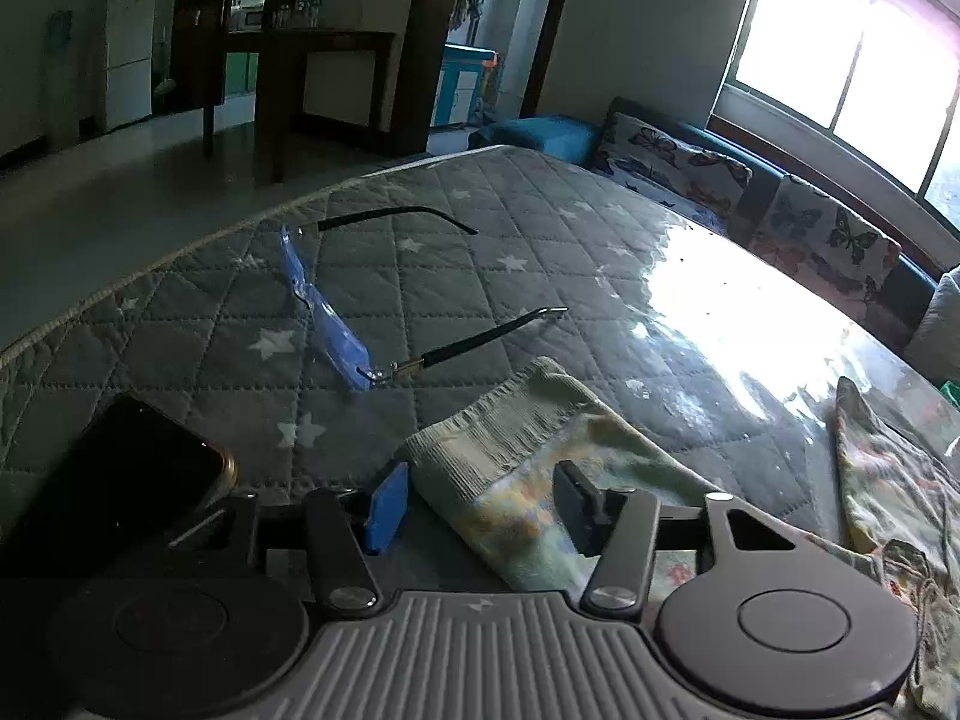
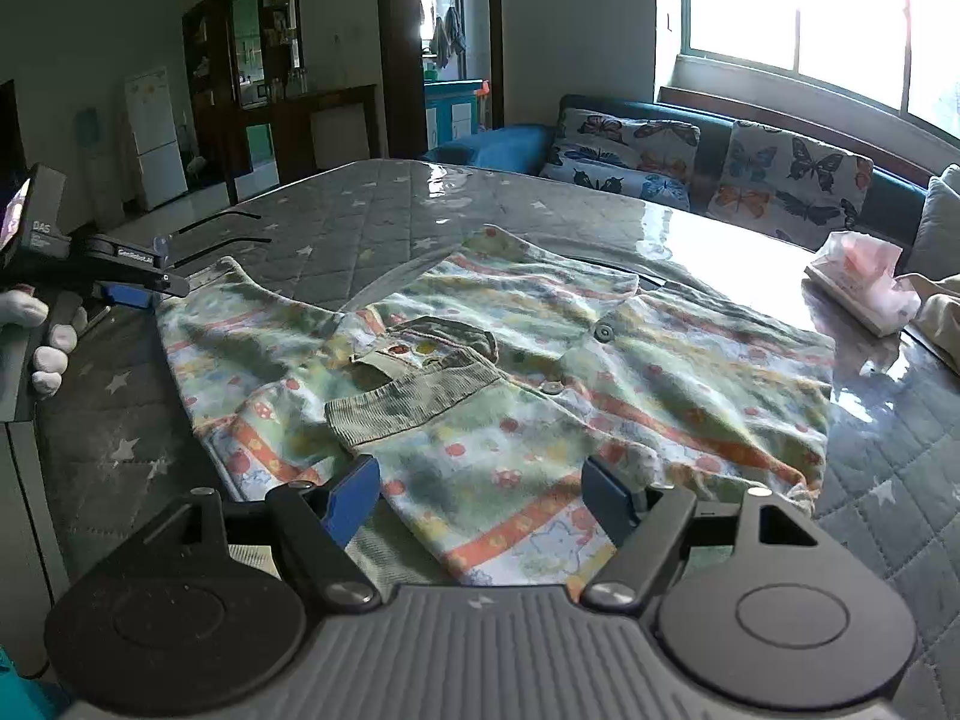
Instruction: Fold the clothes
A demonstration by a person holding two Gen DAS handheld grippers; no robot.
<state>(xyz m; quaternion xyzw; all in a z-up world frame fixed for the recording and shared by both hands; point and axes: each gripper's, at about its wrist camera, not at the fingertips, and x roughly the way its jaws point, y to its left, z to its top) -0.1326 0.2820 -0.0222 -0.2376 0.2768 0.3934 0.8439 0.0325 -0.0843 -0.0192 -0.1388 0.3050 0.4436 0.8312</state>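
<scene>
A small green cardigan (image 2: 600,372) with a mushroom print and buttons lies spread on the quilted star-pattern table cover (image 2: 372,222). A ribbed green band (image 2: 408,402) rests across its chest below the collar. My right gripper (image 2: 480,480) is open, its fingers straddling the near part of the garment. One sleeve stretches left; its ribbed cuff (image 1: 498,420) lies between and just ahead of the open fingers of my left gripper (image 1: 480,480). In the right wrist view the left gripper (image 2: 156,279) sits at that cuff, held by a white-gloved hand (image 2: 48,354).
Spectacles with blue lenses (image 1: 336,312) lie ahead of the left gripper, and a dark phone (image 1: 120,480) lies to its left. A tissue pack (image 2: 858,288) sits at the table's far right. A sofa with butterfly cushions (image 2: 780,174) runs behind the table.
</scene>
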